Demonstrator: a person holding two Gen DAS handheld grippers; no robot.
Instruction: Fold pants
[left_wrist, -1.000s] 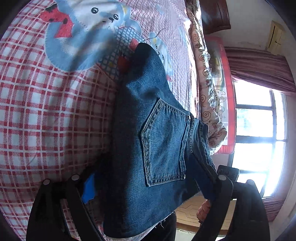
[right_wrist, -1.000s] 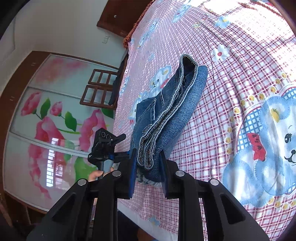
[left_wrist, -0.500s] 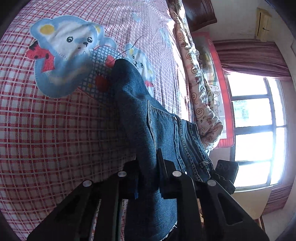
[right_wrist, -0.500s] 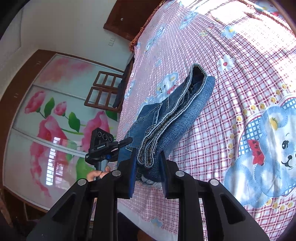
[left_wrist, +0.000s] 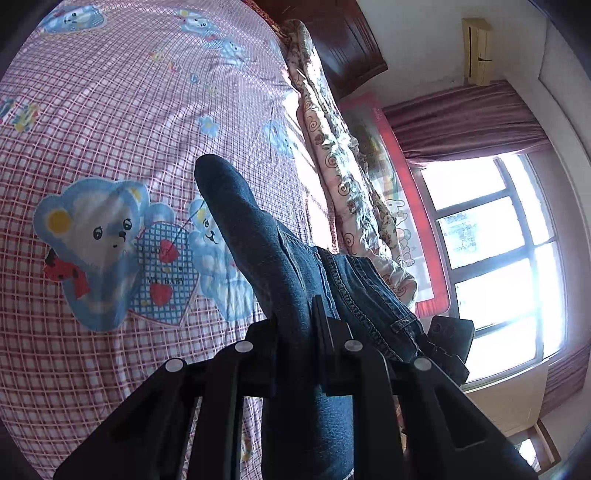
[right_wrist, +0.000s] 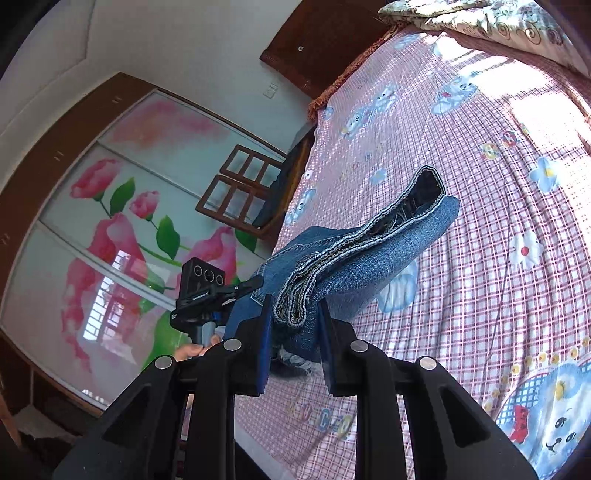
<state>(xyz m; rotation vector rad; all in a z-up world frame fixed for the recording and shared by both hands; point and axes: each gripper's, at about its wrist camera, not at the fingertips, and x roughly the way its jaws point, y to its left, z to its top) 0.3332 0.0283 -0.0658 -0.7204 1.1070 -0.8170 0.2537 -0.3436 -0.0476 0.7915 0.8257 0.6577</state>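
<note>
Nearest the left wrist camera, the left gripper (left_wrist: 295, 332) had its jaws clamped narrow on a thick dark fold of the jeans (left_wrist: 266, 258), which ran up and away from the jaws and hung lifted above the bed. The other gripper's black body showed just right of the denim in this view. In the right wrist view, the right gripper (right_wrist: 291, 328) had its jaws closed on the stacked, stitched edges of the jeans (right_wrist: 369, 258), a frayed hem hanging just below the jaws. The bundle stretched from there toward the far right, its open end raised over the bedsheet (right_wrist: 480, 258). To the left of the denim, the left gripper's camera block was in sight, a hand (right_wrist: 192, 350) gripping its handle. Beneath the jeans lay the pink checked bedsheet (left_wrist: 110, 110) printed with blue bears. Farther off, a patterned quilt (left_wrist: 332, 147) lay along the bed's far side, with a bright window (left_wrist: 498, 258) beyond and a flowered wardrobe door (right_wrist: 129, 221) on the left.
</note>
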